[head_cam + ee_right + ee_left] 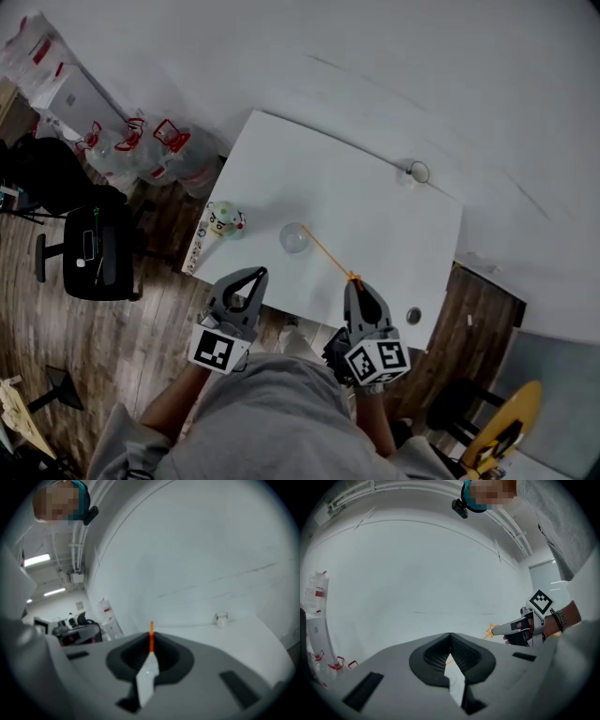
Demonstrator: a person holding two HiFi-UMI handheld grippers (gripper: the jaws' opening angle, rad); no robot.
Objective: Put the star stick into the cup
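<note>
**While gripped, the thin orange star stick (328,253) points at the clear round cup (294,238)**

The right gripper (354,281) clamps its star end above the white table (375,206). Its far tip overlaps the cup, not clearly inside. The left gripper (255,274) is closed, empty.

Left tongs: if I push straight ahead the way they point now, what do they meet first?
Likely the clear cup, just right of where the left tongs aim; depth unclear, they could slip past.

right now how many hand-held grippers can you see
2: left hand-held gripper, shut and empty, at the near edge of the table; right hand-held gripper beside it, shut on the star stick.
</note>
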